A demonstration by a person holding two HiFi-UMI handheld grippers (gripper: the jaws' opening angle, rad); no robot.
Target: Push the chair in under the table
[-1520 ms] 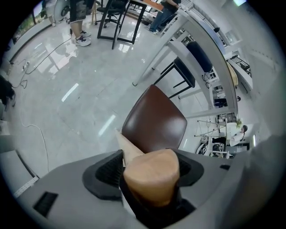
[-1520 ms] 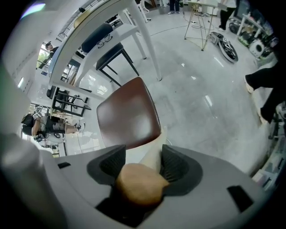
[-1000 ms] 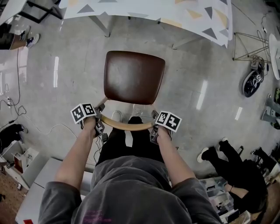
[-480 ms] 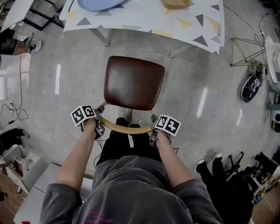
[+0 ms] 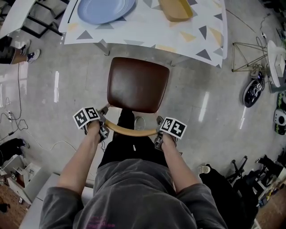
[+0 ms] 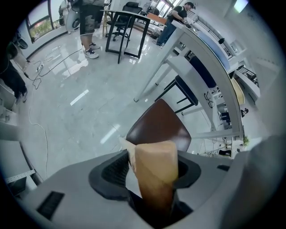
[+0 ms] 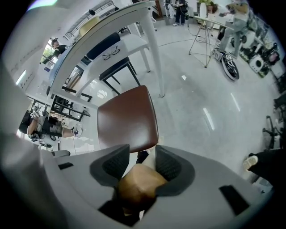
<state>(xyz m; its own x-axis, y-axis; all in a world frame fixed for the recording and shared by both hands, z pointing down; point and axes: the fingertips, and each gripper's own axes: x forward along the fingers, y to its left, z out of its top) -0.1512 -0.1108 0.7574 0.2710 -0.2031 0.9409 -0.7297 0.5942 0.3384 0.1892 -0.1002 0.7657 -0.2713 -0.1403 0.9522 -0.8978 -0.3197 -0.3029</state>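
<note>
The chair has a brown seat point(image 5: 137, 84) and a curved light wooden backrest point(image 5: 132, 131). It stands in front of the triangle-patterned table point(image 5: 187, 31), its seat's far edge just short of the table's near edge. My left gripper point(image 5: 103, 126) is shut on the backrest's left end. In the left gripper view the wood point(image 6: 154, 172) fills the gap between the jaws point(image 6: 152, 165). My right gripper point(image 5: 158, 134) holds the right end. Its jaws point(image 7: 138, 167) have just been closing, and the wood point(image 7: 136, 185) sits pressed between the pads.
A blue plate point(image 5: 105, 9) and a yellow tray point(image 5: 175, 9) lie on the table. To the right are a wire stand point(image 5: 250, 56) and a round black object point(image 5: 252, 91). A cable point(image 5: 44, 134) trails at the left. A person in black point(image 5: 223, 183) is at the bottom right.
The chair and both grippers have moved towards the table, and more of the tabletop has come into view. The seat's far edge has neared the table's edge.
</note>
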